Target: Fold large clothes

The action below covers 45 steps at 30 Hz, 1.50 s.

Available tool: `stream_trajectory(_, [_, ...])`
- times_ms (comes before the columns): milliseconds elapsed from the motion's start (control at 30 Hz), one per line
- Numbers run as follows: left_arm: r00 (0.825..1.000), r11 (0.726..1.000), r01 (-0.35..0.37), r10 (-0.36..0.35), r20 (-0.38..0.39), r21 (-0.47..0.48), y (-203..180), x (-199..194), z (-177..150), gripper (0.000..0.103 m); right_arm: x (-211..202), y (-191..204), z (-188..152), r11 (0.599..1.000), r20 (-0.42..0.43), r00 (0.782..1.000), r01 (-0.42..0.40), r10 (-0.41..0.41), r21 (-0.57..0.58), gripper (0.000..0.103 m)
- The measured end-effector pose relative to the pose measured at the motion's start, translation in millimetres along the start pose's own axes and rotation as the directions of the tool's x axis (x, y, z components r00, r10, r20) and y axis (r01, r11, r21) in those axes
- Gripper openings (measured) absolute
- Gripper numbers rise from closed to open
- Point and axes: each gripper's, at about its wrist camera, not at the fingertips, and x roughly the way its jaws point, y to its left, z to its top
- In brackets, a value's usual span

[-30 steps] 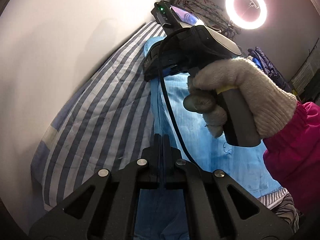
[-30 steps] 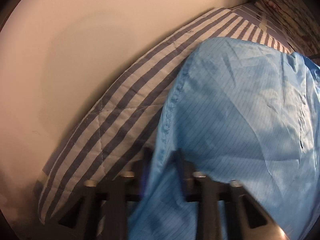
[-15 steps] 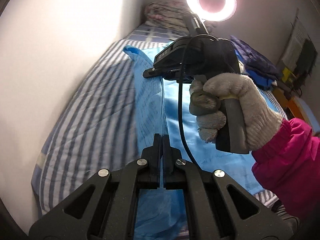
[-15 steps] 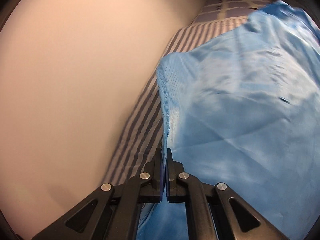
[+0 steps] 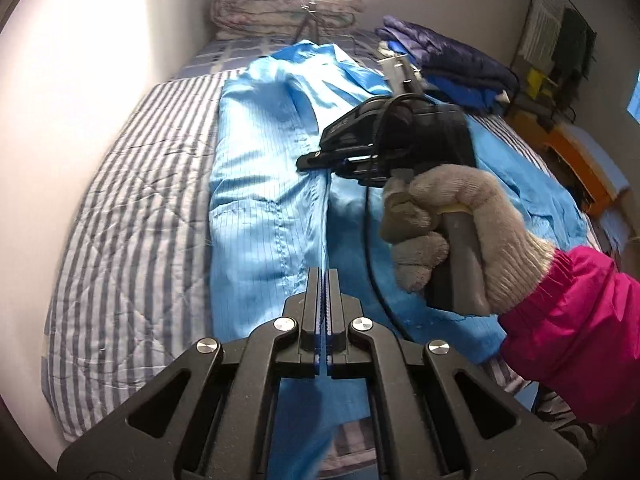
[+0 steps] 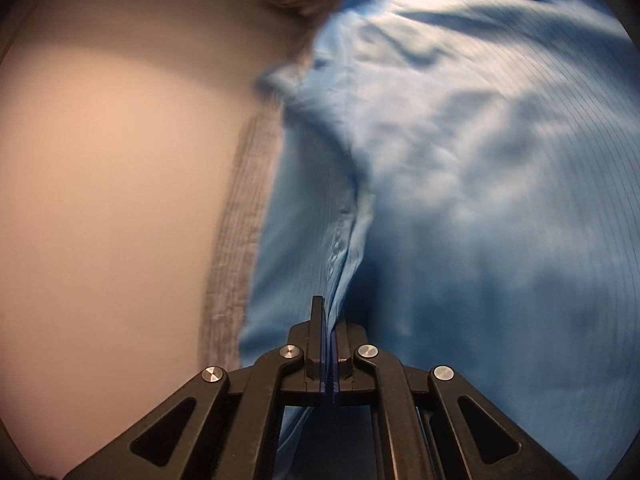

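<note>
Garment point(image 5: 260, 200) lies along the striped bed point(image 5: 132, 208), one side folded over. Both grippers, left point(image 5: 324, 276) and right point(image 6: 329, 312), pinch its edge; best carry level, keeping the fold straight.

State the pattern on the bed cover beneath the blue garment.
Blue and white stripes on the quilted bed cover, clearest in the left wrist view.
</note>
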Motion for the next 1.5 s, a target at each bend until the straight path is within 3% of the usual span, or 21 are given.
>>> stream_trajectory(133, [1.000, 1.000, 0.027, -0.027, -0.005, 0.006, -4.9, -6.0, -3.6, 0.000, -1.8, -2.3, 7.4, 0.997, -0.009, 0.998, 0.054, -0.055, -0.055, 0.000])
stream_trajectory(300, [0.987, 0.983, 0.161, -0.161, 0.011, -0.085, 8.1, -35.1, -21.8, 0.000, 1.1, 5.3, 23.4, 0.983, -0.025, 0.992, 0.120, -0.124, -0.140, 0.000])
stream_trajectory(400, [0.989, 0.980, 0.149, -0.146, 0.034, -0.135, 25.2, -52.7, -35.2, 0.000, -4.6, 8.5, 18.6, 0.976, -0.042, 0.990, 0.128, -0.138, -0.177, 0.000])
stream_trajectory(467, [0.996, 0.983, 0.092, -0.088, 0.027, -0.161, 40.7, -54.7, -42.6, 0.000, -8.4, 10.6, 13.1, 0.972, -0.048, 0.988, 0.132, -0.144, -0.193, 0.002])
stream_trajectory(567, [0.999, 0.970, 0.041, -0.043, -0.003, -0.240, 72.0, -45.1, -44.1, 0.000, -14.1, 9.6, 9.3, 0.970, -0.061, 0.984, 0.151, -0.165, -0.191, 0.022])
stream_trajectory(667, [0.996, 0.947, 0.061, -0.078, -0.041, -0.316, 97.6, -31.7, -50.0, 0.000, -33.5, 9.5, -2.0, 0.975, -0.071, 0.990, 0.110, -0.125, -0.193, 0.032])
stream_trajectory(700, [0.993, 0.935, 0.080, -0.105, -0.054, -0.344, 102.8, -28.3, -53.2, 0.007, -40.9, 10.9, -8.1, 0.973, -0.075, 0.990, 0.104, -0.122, -0.207, 0.035])
stream_trajectory(733, [0.988, 0.917, 0.101, -0.139, -0.070, -0.387, 109.6, -21.6, -56.1, 0.025, -50.0, 12.6, -17.7, 0.968, -0.085, 0.989, 0.095, -0.118, -0.231, 0.036])
stream_trajectory(800, [0.982, 0.894, 0.123, -0.173, -0.077, -0.432, 114.6, -12.4, -60.6, 0.043, -61.3, 13.3, -36.5, 0.961, -0.113, 0.986, 0.091, -0.124, -0.262, 0.036])
stream_trajectory(1100, [0.966, 0.864, 0.135, -0.224, -0.131, -0.484, 115.0, 19.5, -69.4, 0.043, -65.1, -8.7, -110.0, 0.967, -0.236, 0.963, 0.073, -0.132, -0.245, 0.035])
stream_trajectory(1167, [0.969, 0.878, 0.111, -0.199, -0.144, -0.465, 113.3, 22.2, -70.4, 0.006, -64.0, -5.8, -119.6, 0.966, -0.239, 0.964, 0.059, -0.121, -0.252, 0.023])
stream_trajectory(1200, [0.972, 0.885, 0.097, -0.182, -0.148, -0.455, 112.4, 22.1, -69.9, 0.000, -62.6, -4.4, -123.0, 0.967, -0.242, 0.964, 0.051, -0.112, -0.248, 0.011])
stream_trajectory(1233, [0.978, 0.898, 0.077, -0.152, -0.141, -0.434, 110.8, 18.7, -69.4, 0.000, -61.2, -3.1, -125.6, 0.971, -0.248, 0.964, 0.036, -0.096, -0.237, 0.004])
stream_trajectory(1300, [0.984, 0.914, 0.047, -0.113, -0.140, -0.403, 107.8, 17.8, -67.5, 0.000, -56.0, 2.3, -128.3, 0.970, -0.244, 0.966, 0.031, -0.091, -0.241, 0.002])
stream_trajectory(1400, [0.981, 0.930, 0.016, -0.086, -0.175, -0.368, 101.3, 25.8, -69.2, 0.000, -45.9, 9.6, -134.4, 0.936, -0.229, 0.953, 0.113, -0.197, -0.335, 0.001])
stream_trajectory(1500, [0.982, 0.949, -0.012, -0.048, -0.182, -0.316, 93.8, 24.6, -68.1, 0.002, -48.5, 11.0, -135.0, 0.926, -0.221, 0.953, 0.119, -0.208, -0.358, 0.003])
